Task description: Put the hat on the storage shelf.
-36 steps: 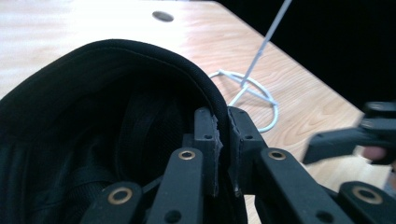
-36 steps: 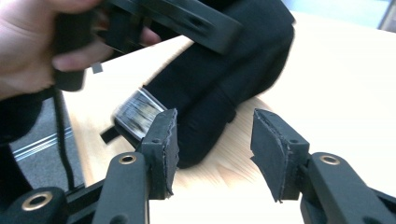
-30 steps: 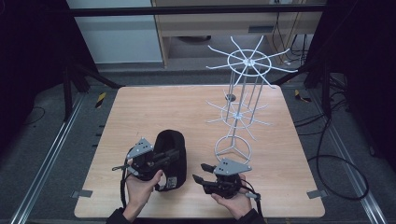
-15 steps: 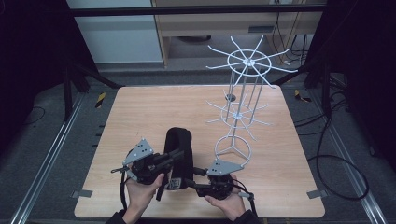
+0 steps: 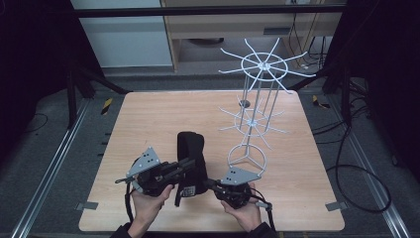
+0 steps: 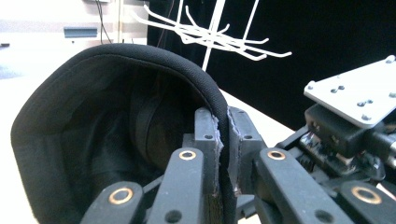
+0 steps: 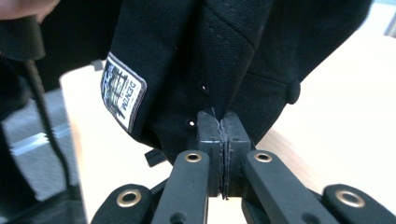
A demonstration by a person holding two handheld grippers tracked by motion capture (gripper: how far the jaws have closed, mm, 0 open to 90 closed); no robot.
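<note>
- The left half and far-left part of the worktop [image 5: 143,119] are left bare, so open room for passage is offered there.
- The right side is obstructed by the white wire rack [image 5: 257,109]; its spokes are spread at two levels over the worktop and its ring base is set near the right claw [image 5: 210,183].
- The near middle is occupied by the black cap [image 5: 190,158], which is pinched by the left claw [image 5: 190,163] and the right claw.
- A bare strip is left along the right edge beyond the rack.
</note>
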